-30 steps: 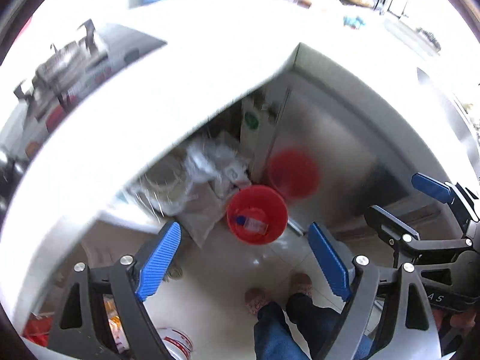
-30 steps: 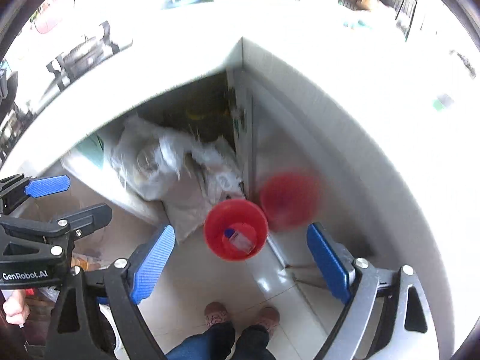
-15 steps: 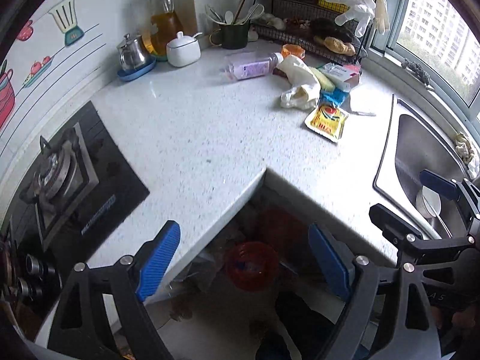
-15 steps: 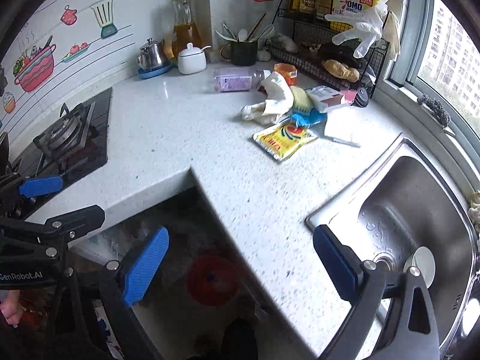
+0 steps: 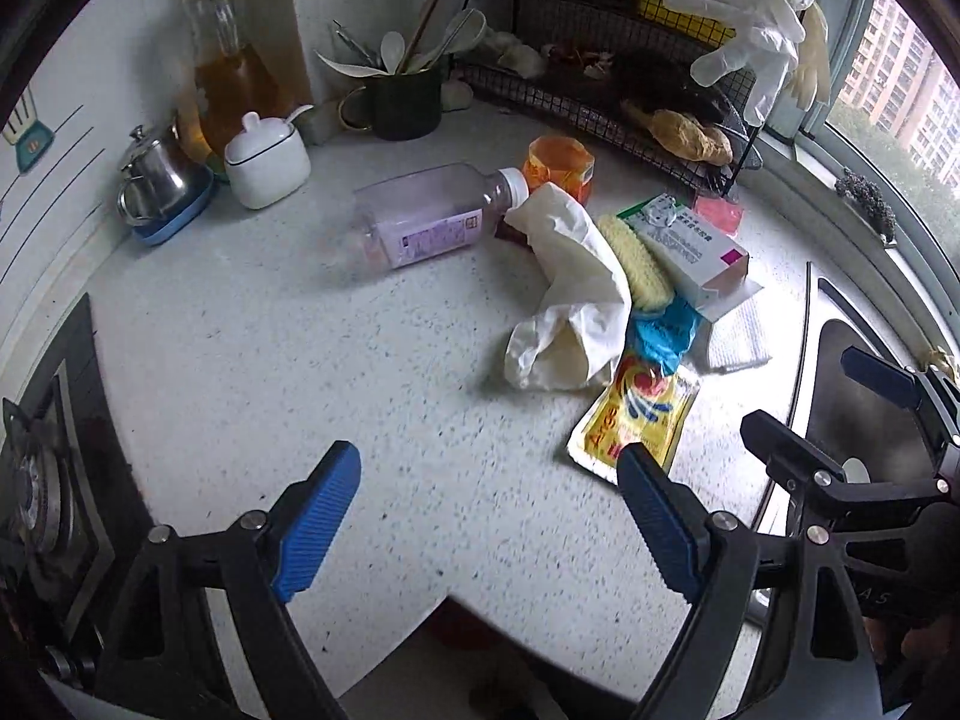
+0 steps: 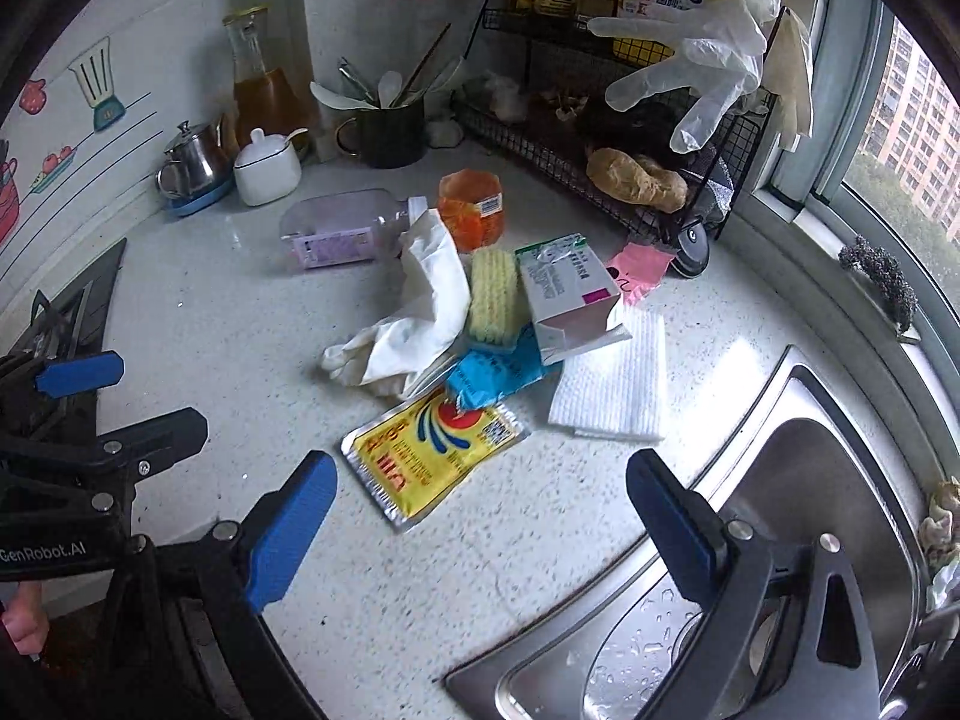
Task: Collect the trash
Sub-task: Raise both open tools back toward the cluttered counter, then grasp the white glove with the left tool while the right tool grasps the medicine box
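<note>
The left gripper (image 5: 489,480) fills the lower frame, blue pads spread wide and empty. The right gripper (image 6: 480,489) sits likewise, jaws apart.

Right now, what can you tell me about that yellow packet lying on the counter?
The yellow packet is a flat, shiny foil-like sachet with silvery crimped edges, a red and blue swirl and red lettering. It lies flat on the speckled counter, nearest of the pile to both open tongs. Its far end tucks under a blue wrapper and a white glove. Nothing grips it.
</note>
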A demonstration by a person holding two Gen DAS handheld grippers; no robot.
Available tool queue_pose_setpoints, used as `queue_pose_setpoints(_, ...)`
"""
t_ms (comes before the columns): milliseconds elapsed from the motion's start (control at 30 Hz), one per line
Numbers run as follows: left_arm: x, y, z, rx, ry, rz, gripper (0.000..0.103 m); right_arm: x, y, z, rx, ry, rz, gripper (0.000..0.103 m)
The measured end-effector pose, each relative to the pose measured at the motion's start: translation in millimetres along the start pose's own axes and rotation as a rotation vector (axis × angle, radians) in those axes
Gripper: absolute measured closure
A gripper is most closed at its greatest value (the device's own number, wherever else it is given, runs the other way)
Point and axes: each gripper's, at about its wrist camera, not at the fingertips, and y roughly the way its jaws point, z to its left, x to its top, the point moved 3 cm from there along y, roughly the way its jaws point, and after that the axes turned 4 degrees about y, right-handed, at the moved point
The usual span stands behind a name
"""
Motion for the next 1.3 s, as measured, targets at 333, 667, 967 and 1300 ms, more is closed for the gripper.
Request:
queue_pose_setpoints(333, 64.3, 68.0, -29.2, -0.042, 0.023, 0.072, 0.017, 43.5, 51.1, -50.6, -0.045, 0.046, 0.050, 0.006)
queue_pose_setpoints(667, 85.0, 116.5, -53.5, -0.076, 0.074, 0.125, 0.017, 47.3, 81.2, -82.2, -0.079, 0.085, 0.096, 0.006)
queue_pose_setpoints(967, 77.0, 133.2, -44.8, -0.077, 0.037, 0.148, 0.032, 47.7, 92.3, -85.5, -0.084, 0.082, 0.118, 0.006)
queue_pose_setpoints(1300, 70.7, 119.8, -19.9, -0.141, -0.011, 0.139, 0.090, 60.9, 85.0, -71.7, -0.073, 0.056, 0.114, 0.006)
